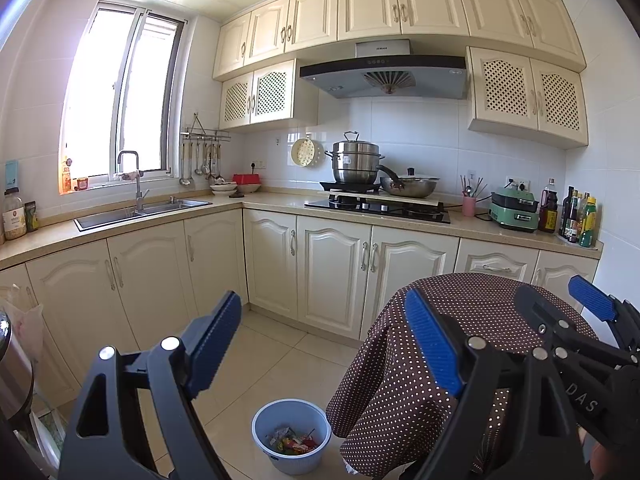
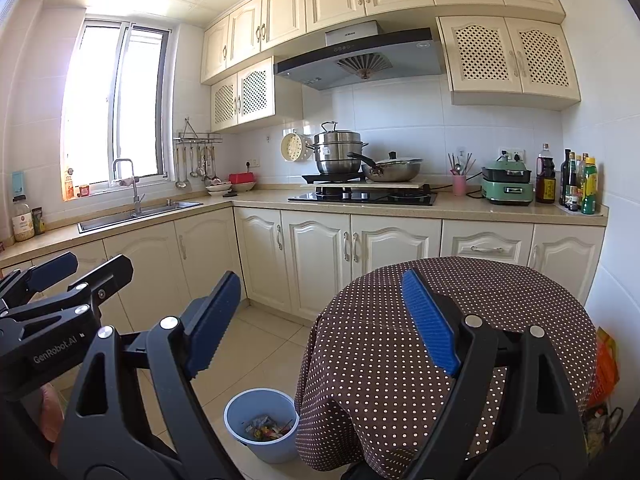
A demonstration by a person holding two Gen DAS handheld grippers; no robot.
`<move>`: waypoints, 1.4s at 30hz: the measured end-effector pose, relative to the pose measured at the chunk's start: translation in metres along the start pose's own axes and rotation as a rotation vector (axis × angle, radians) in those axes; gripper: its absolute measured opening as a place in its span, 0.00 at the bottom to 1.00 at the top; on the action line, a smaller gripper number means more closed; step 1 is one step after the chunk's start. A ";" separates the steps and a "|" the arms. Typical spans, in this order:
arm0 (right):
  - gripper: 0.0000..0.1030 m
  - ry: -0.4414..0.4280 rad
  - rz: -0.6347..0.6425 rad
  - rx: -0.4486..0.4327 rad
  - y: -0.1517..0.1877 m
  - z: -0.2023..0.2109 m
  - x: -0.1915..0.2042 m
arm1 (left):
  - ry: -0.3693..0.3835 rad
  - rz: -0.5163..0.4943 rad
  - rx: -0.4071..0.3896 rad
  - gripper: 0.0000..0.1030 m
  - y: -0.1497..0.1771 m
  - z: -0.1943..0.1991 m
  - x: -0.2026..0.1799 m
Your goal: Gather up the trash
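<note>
Plastic bin (image 1: 291, 436), dotted cloth tablecloth (image 2: 400, 340)

"GenRobot.AI" on left gripper (image 2: 52, 280), "DAS" on right gripper (image 1: 560, 304)

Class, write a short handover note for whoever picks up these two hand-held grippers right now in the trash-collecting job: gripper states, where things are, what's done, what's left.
Left hand-held gripper: open, holding nothing.
Right hand-held gripper: open, holding nothing.
Blue trash bin stands on the floor beside the round table with the brown polka-dot cloth; colourful wrappers already lie inside it.
Done: some trash is binned.
Left: no loose trash shows on the tabletop or floor in either view; check areas hidden behind the grippers before finishing.
</note>
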State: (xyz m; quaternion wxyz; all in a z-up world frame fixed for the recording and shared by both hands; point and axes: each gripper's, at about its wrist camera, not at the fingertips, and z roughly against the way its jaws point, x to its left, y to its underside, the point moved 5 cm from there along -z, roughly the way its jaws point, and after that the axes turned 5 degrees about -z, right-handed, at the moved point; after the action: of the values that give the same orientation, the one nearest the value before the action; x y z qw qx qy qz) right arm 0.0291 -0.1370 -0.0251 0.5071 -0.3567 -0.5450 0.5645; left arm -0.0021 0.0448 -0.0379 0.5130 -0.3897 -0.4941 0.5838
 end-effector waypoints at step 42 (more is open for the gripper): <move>0.81 0.009 0.000 0.004 0.000 -0.001 -0.004 | 0.014 -0.012 0.013 0.81 0.004 -0.011 0.000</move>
State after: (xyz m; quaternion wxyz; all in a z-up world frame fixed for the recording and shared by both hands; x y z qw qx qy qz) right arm 0.0312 -0.1407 -0.0259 0.5103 -0.3581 -0.5416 0.5640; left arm 0.0076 0.0464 -0.0441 0.5223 -0.3874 -0.4891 0.5813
